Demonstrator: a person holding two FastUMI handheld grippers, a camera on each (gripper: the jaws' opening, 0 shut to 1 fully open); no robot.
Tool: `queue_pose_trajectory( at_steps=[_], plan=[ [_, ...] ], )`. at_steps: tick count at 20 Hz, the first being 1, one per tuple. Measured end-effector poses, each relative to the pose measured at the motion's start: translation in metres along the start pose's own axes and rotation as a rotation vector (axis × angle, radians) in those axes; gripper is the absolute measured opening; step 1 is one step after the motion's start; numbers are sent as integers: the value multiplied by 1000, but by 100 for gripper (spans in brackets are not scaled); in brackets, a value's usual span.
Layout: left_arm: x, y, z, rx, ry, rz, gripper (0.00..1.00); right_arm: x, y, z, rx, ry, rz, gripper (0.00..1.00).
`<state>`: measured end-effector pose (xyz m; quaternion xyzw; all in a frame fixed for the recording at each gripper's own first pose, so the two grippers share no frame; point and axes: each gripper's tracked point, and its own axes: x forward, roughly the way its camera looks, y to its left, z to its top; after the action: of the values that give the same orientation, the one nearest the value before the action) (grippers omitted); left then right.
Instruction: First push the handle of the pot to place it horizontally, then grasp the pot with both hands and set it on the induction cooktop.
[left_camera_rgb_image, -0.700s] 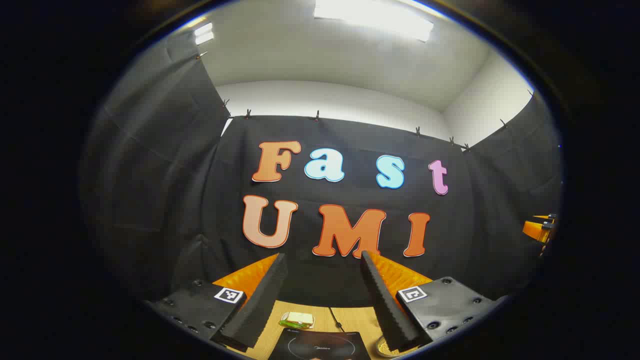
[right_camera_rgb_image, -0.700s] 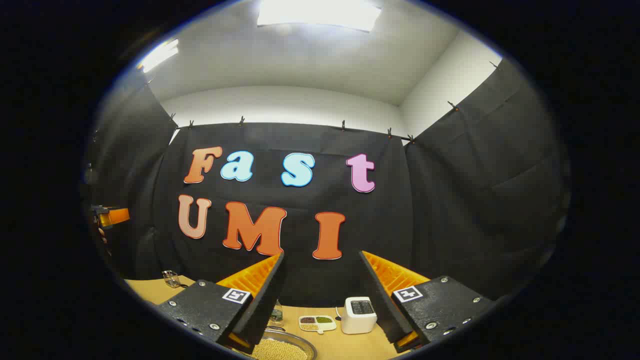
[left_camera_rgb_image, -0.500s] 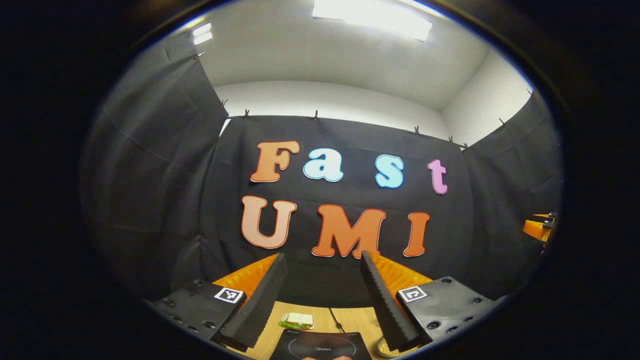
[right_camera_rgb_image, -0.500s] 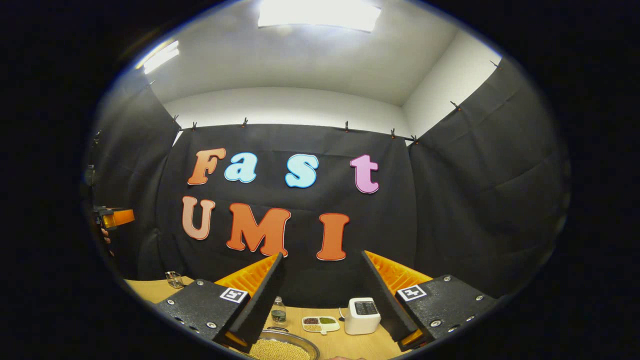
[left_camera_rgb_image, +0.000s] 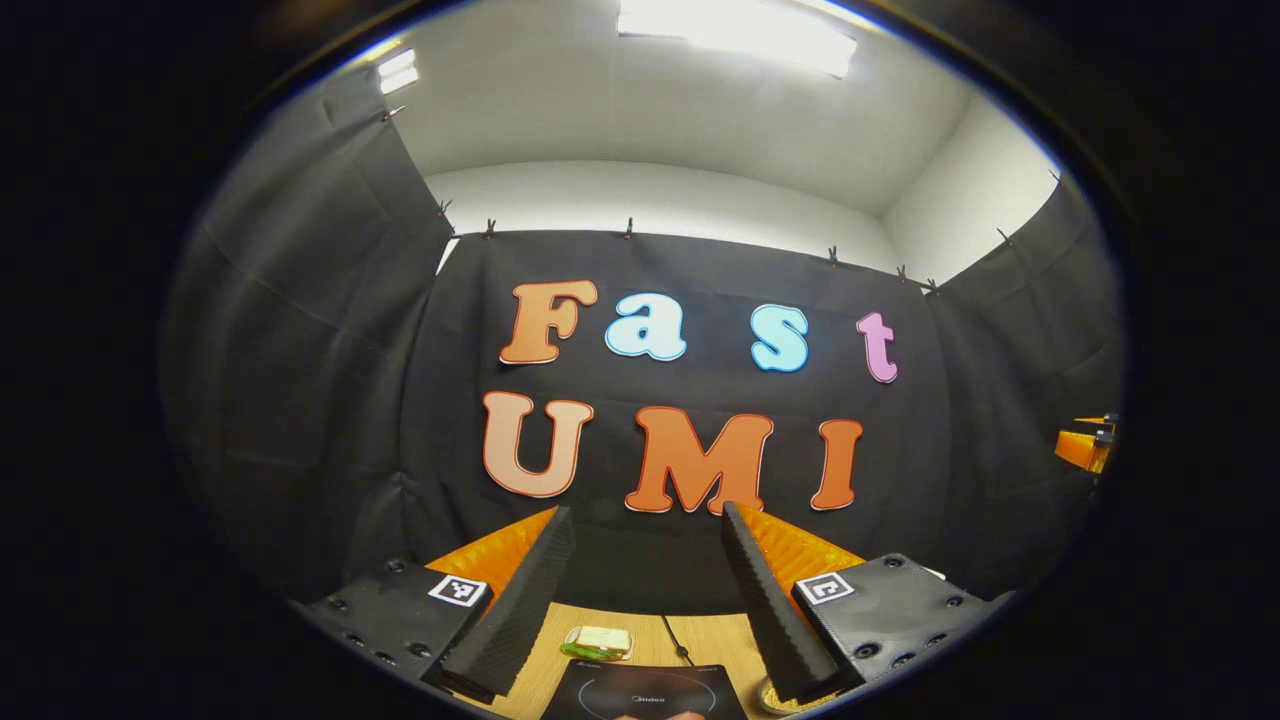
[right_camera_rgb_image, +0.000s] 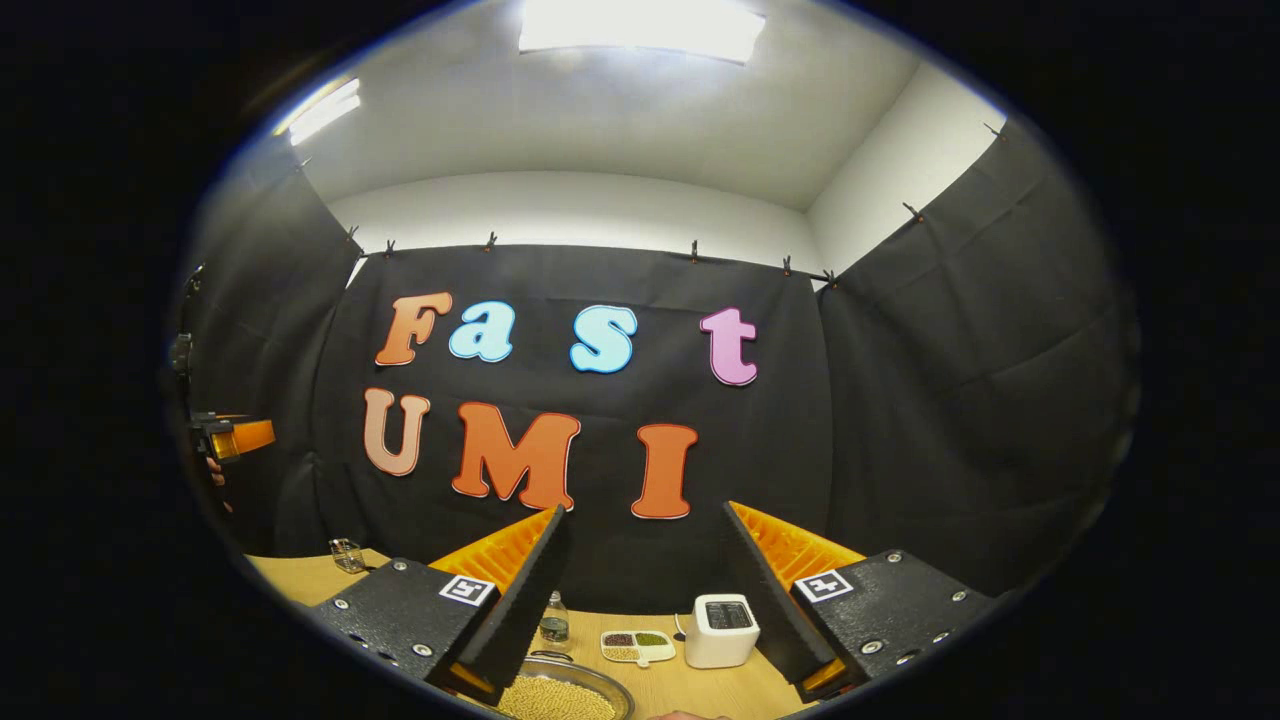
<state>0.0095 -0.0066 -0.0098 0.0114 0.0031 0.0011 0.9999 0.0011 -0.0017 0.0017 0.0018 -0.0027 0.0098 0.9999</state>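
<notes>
Both grippers are held high above the table, facing the back wall. My left gripper is open with nothing between its fingers. Far below it lies the black induction cooktop on the wooden table. To the cooktop's right, the rim of the metal pot peeks past a finger. My right gripper is also open and holds nothing. The pot, filled with yellow beans, sits low between its fingers, partly hidden. I cannot make out its handle.
A sandwich on a plate and a cable lie behind the cooktop. Behind the pot stand a small bottle, a divided dish, a white toaster and a glass jar.
Both views have drifted only slightly. The right gripper view now takes in a little more of the table. Both grippers stay open.
</notes>
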Motion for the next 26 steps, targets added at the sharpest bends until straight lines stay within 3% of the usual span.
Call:
queue_pose_trajectory(
  at_steps=[12, 13, 16, 21, 26],
  plan=[
    [-12, 10, 15, 42, -26, 46, 98, -1, 15, -7, -3, -2, 49, 97],
    [-13, 11, 13, 39, -24, 47, 96, 1, 19, -13, 1, 11, 62, 93],
    [-11, 27, 10, 49, -22, 90, 97, 3, 28, -32, 6, 68, 96, 96],
    [-13, 42, 9, 68, -19, 135, 97, 4, 38, -66, 15, 164, 128, 91],
    [-15, 44, 7, 69, -32, 140, 96, -7, 61, -129, 43, 376, 209, 83]
  ],
)
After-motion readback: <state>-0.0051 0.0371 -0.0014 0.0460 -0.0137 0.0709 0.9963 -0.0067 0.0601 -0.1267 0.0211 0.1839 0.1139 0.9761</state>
